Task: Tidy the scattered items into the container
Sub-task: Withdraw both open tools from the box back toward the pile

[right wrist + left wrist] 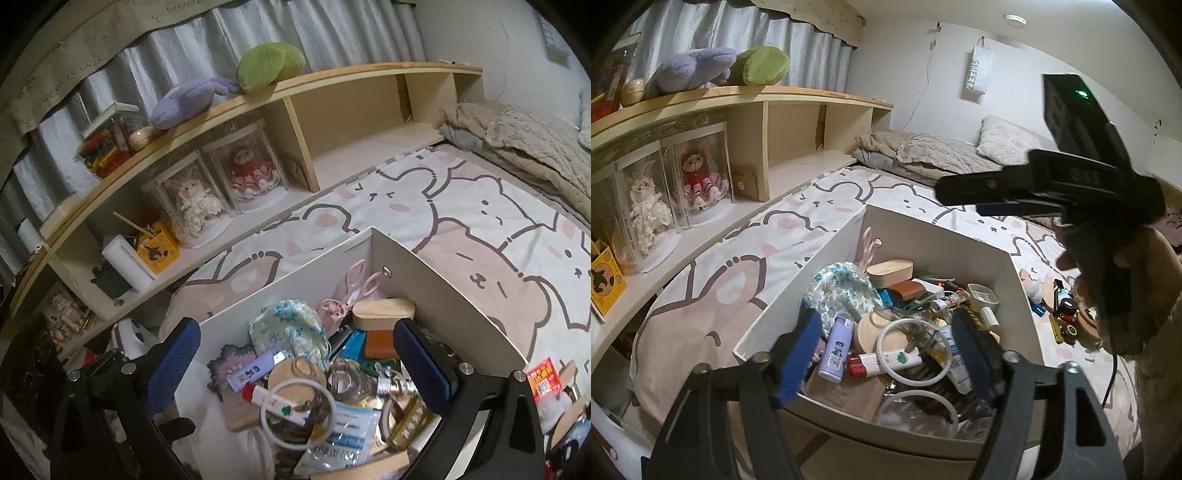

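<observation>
Blue-padded fingers of the left gripper fill the bottom of its own view, spread wide with nothing pinched between them, hanging right over the near end of the white box. Looks released to me; the stuff seen between the pads is down in the box, not in the grip.

Same story for the right gripper: jaws gaping, empty, hovering over the same box from the other side. From the left camera you can also see it side-on above the far right corner of the box, with the person's hand wrapped around its handle.

That box sits on the cartoon-bear bedsheet and it's already pretty stuffed:
- a white ring lying on top of the pile, directly below the left jaws
- a lavender lighter-shaped thing beside the left pad
- a white and red tube under the ring
- a blue floral pouch
- a wooden oval box and pink scissors toward the far wall

Still out on the sheet: a scatter of small items just right of the box, well apart from the left jaws, and a red packet near the box's right corner.
</observation>
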A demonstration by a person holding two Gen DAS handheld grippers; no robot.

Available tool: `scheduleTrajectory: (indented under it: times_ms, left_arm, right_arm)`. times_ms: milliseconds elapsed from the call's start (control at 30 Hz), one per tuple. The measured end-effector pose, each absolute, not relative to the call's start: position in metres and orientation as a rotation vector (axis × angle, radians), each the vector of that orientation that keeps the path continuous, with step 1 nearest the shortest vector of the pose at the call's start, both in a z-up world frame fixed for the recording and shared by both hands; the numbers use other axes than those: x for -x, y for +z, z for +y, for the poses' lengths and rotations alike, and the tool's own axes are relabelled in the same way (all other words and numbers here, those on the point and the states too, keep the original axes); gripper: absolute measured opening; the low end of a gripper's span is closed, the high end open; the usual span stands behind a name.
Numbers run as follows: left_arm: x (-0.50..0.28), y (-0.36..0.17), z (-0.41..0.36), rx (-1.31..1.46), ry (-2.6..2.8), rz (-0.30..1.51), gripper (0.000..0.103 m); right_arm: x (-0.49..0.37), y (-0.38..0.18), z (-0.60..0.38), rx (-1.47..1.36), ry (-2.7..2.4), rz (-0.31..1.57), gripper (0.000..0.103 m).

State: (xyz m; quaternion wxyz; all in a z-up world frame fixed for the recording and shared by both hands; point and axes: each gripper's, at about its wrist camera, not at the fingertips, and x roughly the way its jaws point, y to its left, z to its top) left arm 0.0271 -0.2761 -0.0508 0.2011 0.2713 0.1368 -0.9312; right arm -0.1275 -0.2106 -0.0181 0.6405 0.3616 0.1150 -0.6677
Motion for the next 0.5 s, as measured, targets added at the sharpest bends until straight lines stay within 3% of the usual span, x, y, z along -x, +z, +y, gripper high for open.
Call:
scheduleTrajectory:
  times_ms: [167, 200, 267, 500]
  left_arm:
    - [-0.029, -0.044, -0.267, -0.753, -2.604, 0.38, 0.084]
    - [-0.03, -0.043, -0.265, -0.75, -2.603, 0.375, 0.087]
    - [-0.033, -0.04, -0.26, -0.737, -2.598, 0.366, 0.103]
    - [-0.034, -0.032, -0.248, -0.752, -2.584, 0.346, 0.103]
  right_arm:
    - [0.124, -0.011, -0.187, -0.802, -1.539, 0.248, 0.103]
    - [0.123, -0.01, -0.182, -0.797, -1.545, 0.246, 0.103]
    - [0.121, -0.007, -0.174, -0.788, -1.548, 0.242, 0.103]
    - [0.113, 0.003, -0.148, -0.757, -1.565, 0.227, 0.103]
